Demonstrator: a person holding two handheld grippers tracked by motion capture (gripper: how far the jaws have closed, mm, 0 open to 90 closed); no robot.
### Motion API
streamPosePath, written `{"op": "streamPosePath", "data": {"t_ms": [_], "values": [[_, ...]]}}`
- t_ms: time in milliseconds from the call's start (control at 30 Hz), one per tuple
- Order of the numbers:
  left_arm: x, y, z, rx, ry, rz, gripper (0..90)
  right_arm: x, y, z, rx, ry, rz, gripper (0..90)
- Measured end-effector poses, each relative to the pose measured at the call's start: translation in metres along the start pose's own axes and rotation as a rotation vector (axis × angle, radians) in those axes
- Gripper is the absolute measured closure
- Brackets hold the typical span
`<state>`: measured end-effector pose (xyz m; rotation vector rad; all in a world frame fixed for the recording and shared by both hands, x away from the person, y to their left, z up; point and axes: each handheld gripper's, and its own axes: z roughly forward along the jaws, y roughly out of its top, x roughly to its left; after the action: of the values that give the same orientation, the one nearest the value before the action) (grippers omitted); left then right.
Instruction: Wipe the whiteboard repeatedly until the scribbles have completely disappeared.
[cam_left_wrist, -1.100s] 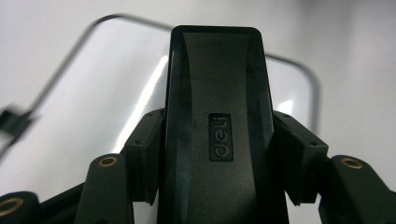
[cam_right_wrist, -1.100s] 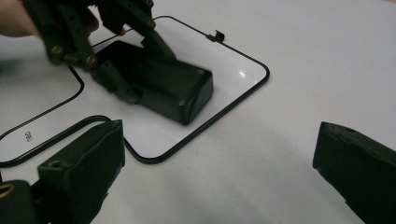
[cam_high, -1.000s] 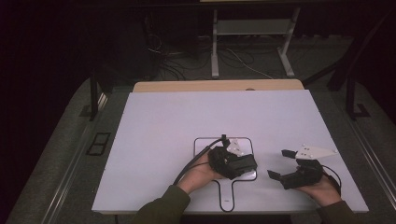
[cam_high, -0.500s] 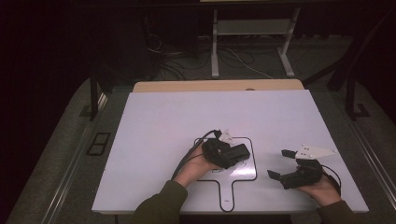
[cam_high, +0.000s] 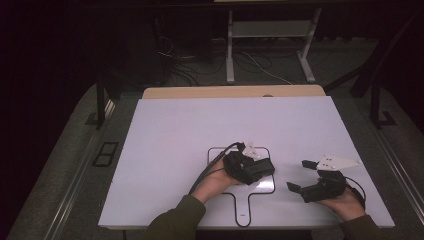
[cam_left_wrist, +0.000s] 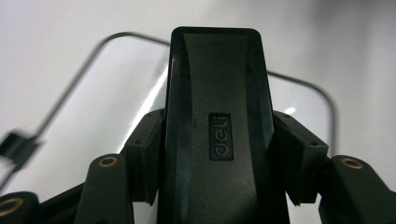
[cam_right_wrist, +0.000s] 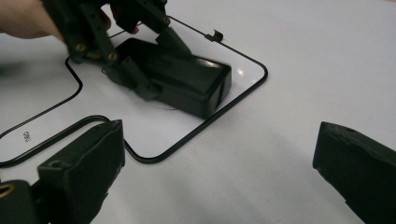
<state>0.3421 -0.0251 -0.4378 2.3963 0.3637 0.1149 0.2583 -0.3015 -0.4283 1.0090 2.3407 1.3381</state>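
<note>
White tabletop (cam_high: 175, 145) carries 1 black outline (cam_high: 220, 150) shaped like a rounded square with a handle stub toward the person. Beyond the far edge lie dark floor, cables (cam_high: 260, 65) and a metal stand (cam_high: 270, 45).

Left gripper (cam_high: 260, 169) is clamped on a black box (cam_high: 256, 170); in the left gripper view its 2 pads press the box (cam_left_wrist: 217, 140) on both long sides, with the "deli" mark facing up. The box sits over the outline's right half, near the table's front centre. In the right gripper view the box (cam_right_wrist: 187, 81) lies inside the outline (cam_right_wrist: 233, 102), its front corner near the line; whether it touches the surface cannot be told.

Right gripper (cam_high: 300, 175) stands with jaws wide apart, nothing between them, well to the right of the box, pointing left toward it. It holds the only position close to the box.

Bare surface extends left, right and behind the outline. The table's front edge lies near both hands; the right edge is near the right gripper.
</note>
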Motion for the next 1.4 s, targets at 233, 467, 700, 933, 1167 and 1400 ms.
{"op": "streamPosePath", "data": {"t_ms": [233,467,700,933,1167,1400], "values": [[0.009,-0.002,-0.002,-0.008,0.020,-0.031,39.3,0.000,0.000,0.001,-0.001,0.000,-0.002,1.3],[-0.021,0.012,0.012,0.003,-0.045,0.052,39.3,0.000,0.000,0.001,-0.001,0.002,-0.001,1.3],[-0.006,0.009,0.009,-0.009,-0.002,0.004,39.3,0.000,0.000,0.000,-0.004,0.002,0.002,1.3],[0.007,0.004,0.004,-0.009,0.025,-0.035,39.3,-0.001,0.000,0.000,-0.005,0.001,0.001,1.3],[-0.028,0.018,0.017,0.001,-0.040,0.067,39.3,0.000,0.001,0.000,-0.005,-0.001,0.000,1.3],[-0.006,0.015,0.017,-0.028,0.011,-0.007,39.3,0.000,0.001,0.000,-0.003,0.000,0.001,1.3]]}}
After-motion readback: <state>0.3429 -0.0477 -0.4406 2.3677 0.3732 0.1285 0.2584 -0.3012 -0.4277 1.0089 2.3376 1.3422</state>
